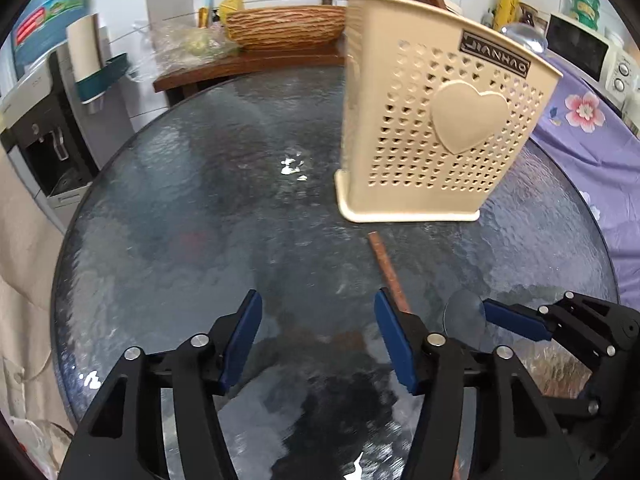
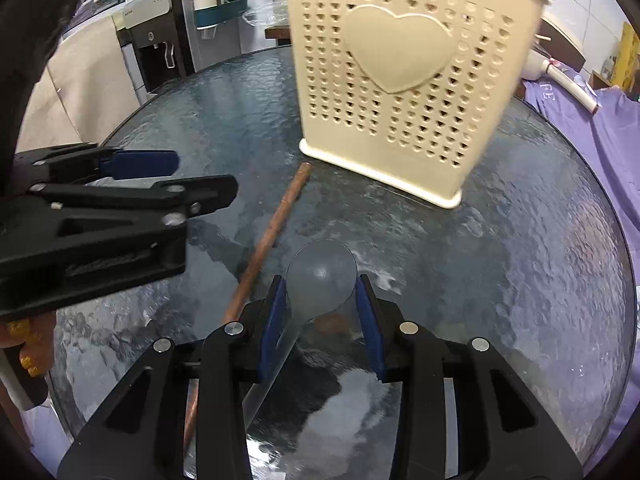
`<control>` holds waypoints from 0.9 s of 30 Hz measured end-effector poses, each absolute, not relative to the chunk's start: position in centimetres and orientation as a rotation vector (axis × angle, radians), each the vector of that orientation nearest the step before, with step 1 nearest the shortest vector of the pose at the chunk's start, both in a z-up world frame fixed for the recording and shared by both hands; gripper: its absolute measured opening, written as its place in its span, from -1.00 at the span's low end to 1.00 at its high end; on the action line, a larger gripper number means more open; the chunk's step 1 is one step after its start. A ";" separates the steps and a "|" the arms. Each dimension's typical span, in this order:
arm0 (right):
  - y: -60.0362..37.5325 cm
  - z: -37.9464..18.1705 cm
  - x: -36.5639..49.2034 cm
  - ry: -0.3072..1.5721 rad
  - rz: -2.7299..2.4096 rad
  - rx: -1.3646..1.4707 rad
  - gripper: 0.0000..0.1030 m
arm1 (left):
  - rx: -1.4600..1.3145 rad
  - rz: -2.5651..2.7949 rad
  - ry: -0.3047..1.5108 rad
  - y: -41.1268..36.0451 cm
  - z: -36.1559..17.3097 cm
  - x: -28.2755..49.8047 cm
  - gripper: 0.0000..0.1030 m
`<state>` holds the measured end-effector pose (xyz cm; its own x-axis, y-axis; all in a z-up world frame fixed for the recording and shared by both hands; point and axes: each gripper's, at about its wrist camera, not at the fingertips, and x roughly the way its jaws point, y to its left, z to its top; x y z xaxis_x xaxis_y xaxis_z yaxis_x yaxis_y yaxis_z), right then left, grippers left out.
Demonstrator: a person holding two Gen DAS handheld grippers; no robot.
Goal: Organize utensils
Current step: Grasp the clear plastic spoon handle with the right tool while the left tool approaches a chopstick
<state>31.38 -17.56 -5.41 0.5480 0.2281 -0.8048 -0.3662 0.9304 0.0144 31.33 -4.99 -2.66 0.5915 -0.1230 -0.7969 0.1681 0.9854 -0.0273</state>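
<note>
Reading "JIANHAO" on the dark label of the cream holder (image 2: 404, 80), which stands upright on the round glass table (image 2: 520, 260). My right gripper (image 2: 322, 300) has its blue pads either side of a clear plastic spoon (image 2: 322, 272); I can't tell if they press it. Just left of it lies a brown stick (image 2: 272, 232). My left gripper (image 1: 318, 340) hangs with jaws apart, nothing between.

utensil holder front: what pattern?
Cream, heart-shaped perforations around one raised heart; right wrist view.
</note>
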 end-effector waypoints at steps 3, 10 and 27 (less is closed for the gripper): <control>-19.0 -5.4 30.9 0.930 0.343 -0.150 -0.28 | 0.065 -0.179 0.941 -6.1 -3.0 32.2 0.06; -21.7 -5.5 30.0 0.925 0.315 -0.135 -0.28 | 0.079 -0.198 0.966 -8.1 -3.0 33.4 -0.06; -22.2 -5.4 30.4 0.913 0.319 -0.146 -0.28 | 0.112 -0.158 0.997 -10.5 -4.1 34.2 -0.81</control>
<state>30.37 -22.22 -5.41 0.5686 0.2093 -0.7956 -0.3324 0.9431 0.0105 34.19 -10.52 -4.15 0.5331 -0.0813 -0.8421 0.1838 0.9827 0.0215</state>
